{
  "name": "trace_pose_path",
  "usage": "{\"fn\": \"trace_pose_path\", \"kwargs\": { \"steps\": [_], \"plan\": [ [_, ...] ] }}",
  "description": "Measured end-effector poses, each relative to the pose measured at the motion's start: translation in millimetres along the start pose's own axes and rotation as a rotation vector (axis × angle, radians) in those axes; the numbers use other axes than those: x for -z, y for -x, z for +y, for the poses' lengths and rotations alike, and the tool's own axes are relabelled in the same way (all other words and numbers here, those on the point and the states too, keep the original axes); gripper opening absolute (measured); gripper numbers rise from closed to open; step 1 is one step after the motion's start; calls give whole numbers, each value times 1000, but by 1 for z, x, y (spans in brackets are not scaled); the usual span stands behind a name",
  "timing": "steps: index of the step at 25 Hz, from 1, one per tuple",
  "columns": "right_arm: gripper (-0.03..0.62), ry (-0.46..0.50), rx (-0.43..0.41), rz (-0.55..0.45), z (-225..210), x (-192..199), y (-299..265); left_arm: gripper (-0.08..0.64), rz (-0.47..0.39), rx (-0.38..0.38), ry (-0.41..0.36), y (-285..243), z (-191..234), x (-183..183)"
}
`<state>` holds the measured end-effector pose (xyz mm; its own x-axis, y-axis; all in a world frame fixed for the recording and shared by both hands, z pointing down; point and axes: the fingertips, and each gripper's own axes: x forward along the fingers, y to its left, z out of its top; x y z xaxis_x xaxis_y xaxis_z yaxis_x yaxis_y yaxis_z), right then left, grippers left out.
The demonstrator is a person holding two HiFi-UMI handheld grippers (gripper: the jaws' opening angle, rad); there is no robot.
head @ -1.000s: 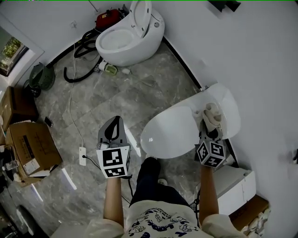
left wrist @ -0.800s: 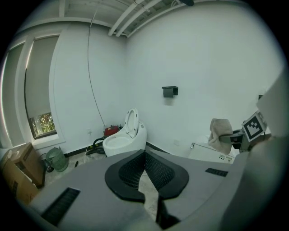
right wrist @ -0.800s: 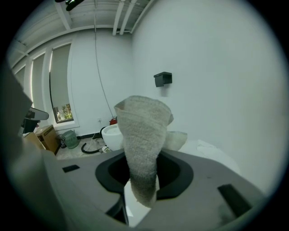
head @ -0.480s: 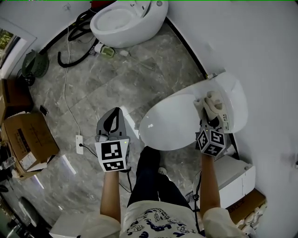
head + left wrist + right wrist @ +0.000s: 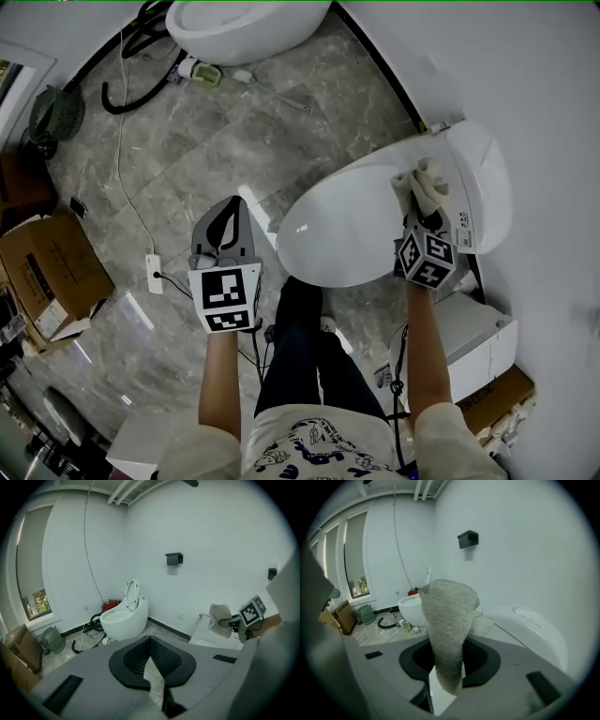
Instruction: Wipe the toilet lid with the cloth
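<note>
The white toilet lid (image 5: 347, 230) lies closed at the right of the head view. A beige cloth (image 5: 424, 187) rests on the lid's back end, near the hinge. My right gripper (image 5: 420, 214) is shut on it, reaching in from the near side. In the right gripper view the cloth (image 5: 447, 630) hangs folded out of the jaws and hides the right gripper's (image 5: 446, 660) tips, with the lid (image 5: 525, 620) curving away at the right. My left gripper (image 5: 225, 220) is held over the floor left of the toilet, shut and holding nothing. The left gripper view shows the cloth (image 5: 219, 617) from the side.
A second white toilet (image 5: 234, 28) with its seat up stands at the far wall, beside a black hose (image 5: 122, 84). A power strip (image 5: 153, 274) and its cable lie on the grey floor. Cardboard boxes (image 5: 42, 272) are at the left. A white box (image 5: 473, 352) sits beside the near toilet.
The head view has shifted, so the floor and far toilet slid upward. The right gripper stays on the lid's back end with the cloth. The left gripper has barely moved.
</note>
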<state>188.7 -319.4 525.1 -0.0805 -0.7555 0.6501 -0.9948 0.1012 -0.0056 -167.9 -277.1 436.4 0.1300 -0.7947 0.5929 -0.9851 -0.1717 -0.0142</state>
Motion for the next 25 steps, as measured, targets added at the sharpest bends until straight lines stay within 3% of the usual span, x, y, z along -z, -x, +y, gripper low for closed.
{"fn": "trace_pose_path", "kwargs": {
  "steps": [10, 19, 25],
  "plan": [
    [114, 7, 31, 95, -18, 52, -56, 3, 37, 12, 13, -31, -4, 33],
    [114, 130, 21, 203, -21, 91, -103, 3, 54, 17, 21, -48, -7, 52],
    [114, 160, 2, 286, -26, 120, -127, 3, 77, 30, 31, -57, -13, 73]
  ]
}}
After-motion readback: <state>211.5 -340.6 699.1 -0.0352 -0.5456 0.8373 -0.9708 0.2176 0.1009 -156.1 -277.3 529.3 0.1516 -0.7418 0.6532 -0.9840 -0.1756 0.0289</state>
